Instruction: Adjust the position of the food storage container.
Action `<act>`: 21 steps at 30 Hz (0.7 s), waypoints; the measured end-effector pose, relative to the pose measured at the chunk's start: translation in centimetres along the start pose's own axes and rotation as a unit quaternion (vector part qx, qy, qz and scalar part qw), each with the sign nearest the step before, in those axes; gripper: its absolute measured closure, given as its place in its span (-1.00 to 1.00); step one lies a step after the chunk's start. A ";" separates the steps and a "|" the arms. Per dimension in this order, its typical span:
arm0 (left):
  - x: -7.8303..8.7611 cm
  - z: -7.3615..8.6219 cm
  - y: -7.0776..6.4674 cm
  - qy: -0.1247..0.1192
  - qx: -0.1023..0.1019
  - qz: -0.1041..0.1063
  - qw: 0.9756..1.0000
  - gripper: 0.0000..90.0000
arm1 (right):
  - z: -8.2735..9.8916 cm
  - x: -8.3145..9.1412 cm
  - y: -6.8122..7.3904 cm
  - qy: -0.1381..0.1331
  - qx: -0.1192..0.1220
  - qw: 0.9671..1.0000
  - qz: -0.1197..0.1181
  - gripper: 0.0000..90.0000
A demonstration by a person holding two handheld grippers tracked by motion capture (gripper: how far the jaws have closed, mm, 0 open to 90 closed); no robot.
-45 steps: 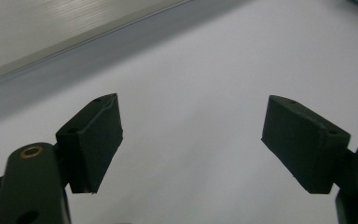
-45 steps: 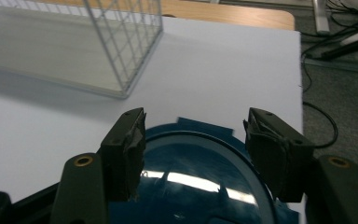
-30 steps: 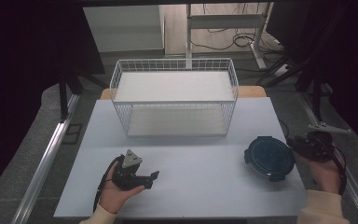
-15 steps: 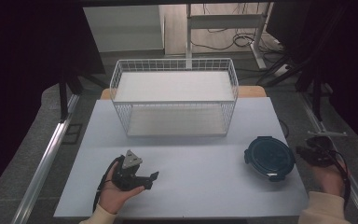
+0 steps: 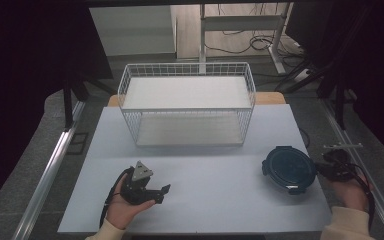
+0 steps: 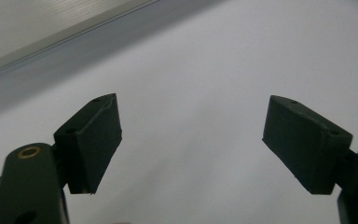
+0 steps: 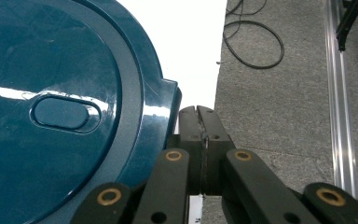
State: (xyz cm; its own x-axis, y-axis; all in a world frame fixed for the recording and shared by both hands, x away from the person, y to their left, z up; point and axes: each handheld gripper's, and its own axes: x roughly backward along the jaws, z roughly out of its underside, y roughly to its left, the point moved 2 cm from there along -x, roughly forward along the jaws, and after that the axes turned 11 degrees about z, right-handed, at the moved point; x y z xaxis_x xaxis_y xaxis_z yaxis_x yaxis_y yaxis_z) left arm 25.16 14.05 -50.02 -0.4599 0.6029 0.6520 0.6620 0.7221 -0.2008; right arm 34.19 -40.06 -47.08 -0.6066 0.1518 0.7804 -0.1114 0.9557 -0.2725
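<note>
A round dark teal container with a clip-on lid [image 5: 288, 167] lies on the white table [image 5: 220, 165] at the right, near the front edge. My right gripper [image 5: 326, 168] rests at the container's right rim, held by a hand over the table's edge. In the right gripper view its jaws [image 7: 198, 113] are shut together beside a side tab of the lid [image 7: 51, 93], with nothing seen between them. At the front left a hand holds my left gripper [image 5: 161, 193] low over the bare table. Its jaws [image 6: 191, 140] stand wide open and empty.
A white wire basket [image 5: 187, 107] with a shelf stands at the back middle of the table. Grey floor, a metal rail [image 7: 338, 93] and loose cables [image 7: 256, 42] lie beyond the table's right edge.
The right hand and its gripper have come down toward the front, settling against the container's right rim. The left gripper has stayed put.
</note>
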 end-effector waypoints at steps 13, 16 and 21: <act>-0.3 0.0 -0.1 0.005 -0.001 0.000 1.000 -0.58 | -0.2 -0.1 0.9 -0.015 0.031 0.999 -0.017 1.00; -0.3 0.0 -0.1 0.007 -0.002 -0.002 1.000 -0.58 | -0.4 -0.1 1.3 -0.017 0.038 0.999 -0.021 1.00; -0.3 0.0 -0.1 0.007 -0.003 -0.002 1.000 -0.58 | -0.6 -0.1 2.1 -0.018 0.047 0.998 -0.027 1.00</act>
State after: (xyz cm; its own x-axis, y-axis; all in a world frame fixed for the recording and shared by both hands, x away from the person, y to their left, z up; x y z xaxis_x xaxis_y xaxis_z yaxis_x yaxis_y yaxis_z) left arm 25.27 13.79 -50.21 -0.4542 0.5953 0.6628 0.6633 0.7226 -0.1944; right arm 34.49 -37.86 -47.34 -0.6254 0.0903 0.7751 -0.2162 0.9343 -0.2833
